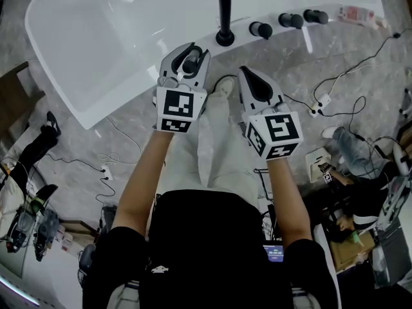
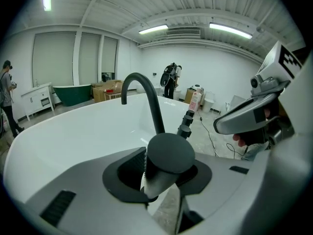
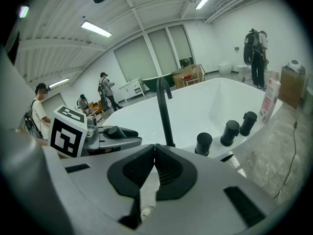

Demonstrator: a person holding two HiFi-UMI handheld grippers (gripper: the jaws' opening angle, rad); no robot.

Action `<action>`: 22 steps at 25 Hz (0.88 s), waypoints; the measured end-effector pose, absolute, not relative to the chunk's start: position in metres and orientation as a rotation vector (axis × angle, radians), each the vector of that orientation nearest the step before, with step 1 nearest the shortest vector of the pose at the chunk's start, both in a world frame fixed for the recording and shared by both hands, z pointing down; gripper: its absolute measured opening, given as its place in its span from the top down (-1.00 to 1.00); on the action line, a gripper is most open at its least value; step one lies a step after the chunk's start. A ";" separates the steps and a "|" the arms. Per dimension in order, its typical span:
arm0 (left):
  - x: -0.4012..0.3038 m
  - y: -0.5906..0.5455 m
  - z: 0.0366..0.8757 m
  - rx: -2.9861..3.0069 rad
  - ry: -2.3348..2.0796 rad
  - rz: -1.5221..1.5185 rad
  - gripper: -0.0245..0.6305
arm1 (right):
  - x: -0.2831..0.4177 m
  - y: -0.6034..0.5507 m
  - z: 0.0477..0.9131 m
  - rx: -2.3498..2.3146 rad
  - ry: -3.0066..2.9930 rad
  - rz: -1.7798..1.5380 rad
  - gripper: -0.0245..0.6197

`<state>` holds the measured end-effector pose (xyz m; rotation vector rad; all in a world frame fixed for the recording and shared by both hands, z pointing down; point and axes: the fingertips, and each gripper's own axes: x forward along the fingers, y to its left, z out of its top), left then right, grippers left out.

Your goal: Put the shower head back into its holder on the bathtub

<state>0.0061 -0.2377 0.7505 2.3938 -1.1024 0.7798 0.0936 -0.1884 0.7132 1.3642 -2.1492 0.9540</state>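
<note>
Between the jaws of the left gripper (image 1: 190, 50) stands the shower head (image 2: 170, 153), a dark stick with a round flat end; the jaws are set wide around it and the pads press on its sides, so it is held. It hangs just at the near side of the tub rim (image 1: 129, 98), a little left of the black faucet (image 1: 223, 11). The right gripper (image 3: 154, 153) has its jaws closed together with nothing between them; it waits beside the left one, apart from the tub.

The holder I cannot pick out for sure; I judge that it is among the three black fittings (image 1: 291, 20) on the rim, right of the faucet; none of them shows an opening clearly. To do this step well, I would carry the head to the right along the rim, passing the faucet without knocking it; then line the stick up with the holder, lower it straight, and open the jaws only when it sits by itself. The grip seems close to the stick's end, so it may swing; slow movement is wise. No hose is visible, so its pull I cannot judge.
</note>
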 end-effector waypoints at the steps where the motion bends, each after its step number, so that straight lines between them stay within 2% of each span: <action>1: 0.006 -0.238 0.749 2.395 -1.095 0.778 0.54 | 0.093 -0.189 0.711 1.366 -2.151 0.951 0.87; 10: 0.005 -0.225 0.724 2.417 -1.041 0.781 0.45 | 0.090 -0.195 0.681 1.393 -2.171 0.916 0.87; 22: -0.009 -0.213 0.656 2.447 -1.014 0.688 0.46 | 0.084 -0.185 0.628 1.424 -2.197 0.854 0.87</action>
